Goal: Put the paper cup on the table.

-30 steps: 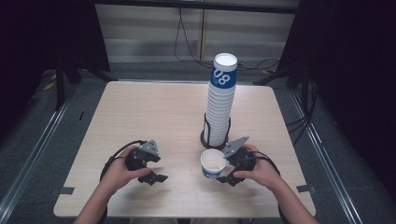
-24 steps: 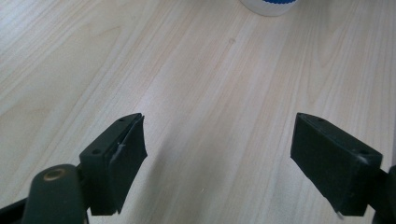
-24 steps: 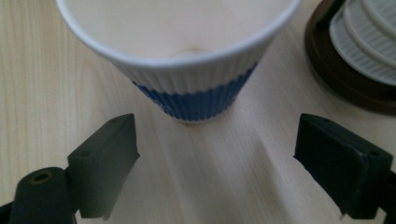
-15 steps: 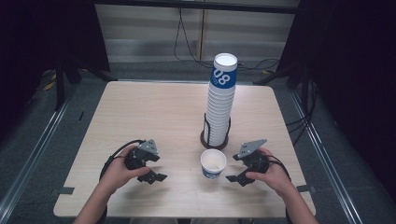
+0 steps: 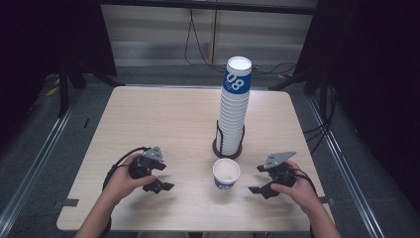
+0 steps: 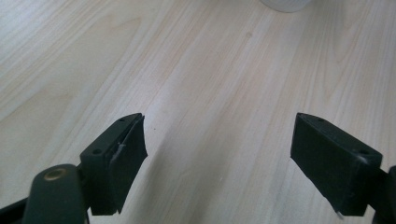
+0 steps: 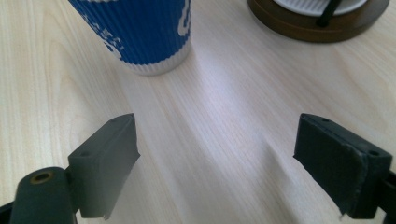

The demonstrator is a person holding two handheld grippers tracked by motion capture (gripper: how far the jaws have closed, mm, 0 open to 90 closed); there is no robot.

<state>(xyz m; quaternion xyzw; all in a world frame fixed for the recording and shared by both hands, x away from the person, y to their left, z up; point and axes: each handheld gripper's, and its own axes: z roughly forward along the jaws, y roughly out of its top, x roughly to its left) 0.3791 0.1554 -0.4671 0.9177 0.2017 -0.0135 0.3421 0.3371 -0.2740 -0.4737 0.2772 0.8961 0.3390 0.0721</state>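
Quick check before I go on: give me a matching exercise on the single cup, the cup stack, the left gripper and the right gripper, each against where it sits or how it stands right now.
Things:
1. single cup
2. cup stack
3. left gripper
4. right gripper

Places or states:
A. open, over bare table, left of the single cup
B. stands tall in a dark round holder
C. open, just right of the single cup, not touching it
D. upright alone on the table, in front of the holder

Pairs: 1-D, 2-B, 3-A, 4-C
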